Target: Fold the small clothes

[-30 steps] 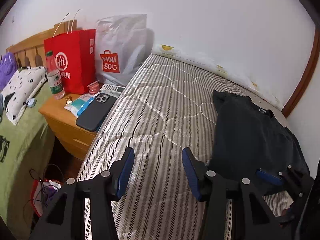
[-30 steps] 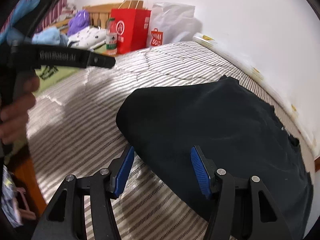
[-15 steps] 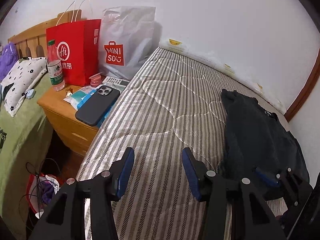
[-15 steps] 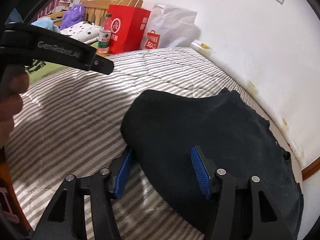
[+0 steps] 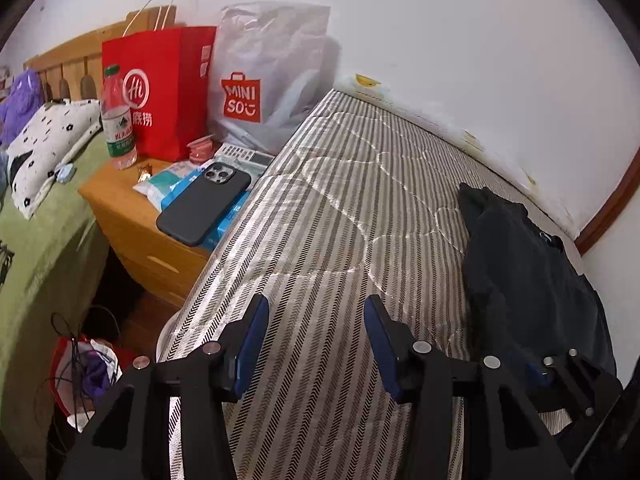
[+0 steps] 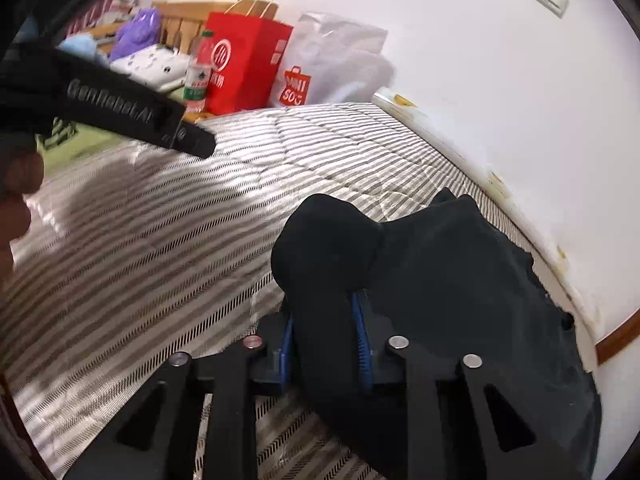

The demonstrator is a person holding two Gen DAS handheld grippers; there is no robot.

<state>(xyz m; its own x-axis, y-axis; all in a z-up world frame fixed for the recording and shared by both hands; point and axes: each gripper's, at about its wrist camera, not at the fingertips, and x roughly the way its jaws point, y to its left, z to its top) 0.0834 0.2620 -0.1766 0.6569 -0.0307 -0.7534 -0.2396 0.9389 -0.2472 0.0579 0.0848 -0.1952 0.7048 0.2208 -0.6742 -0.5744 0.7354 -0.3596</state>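
Left wrist view sits low over the striped mattress (image 5: 332,216), looking along it and down past its own fingers toward the red bag (image 5: 160,92) and nightstand (image 5: 132,216). Right wrist view rides close above the dark garment (image 6: 460,280), facing the same headboard end. Both share the mattress, bags, wall, and garment.

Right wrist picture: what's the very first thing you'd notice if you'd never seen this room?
The black garment on the striped mattress, its near edge bunched between the pads of the right gripper, whose jaws have just closed on it. Next, the bright red paper bag beside the white Miniso bag at the far end. The left gripper hangs open above bare mattress.
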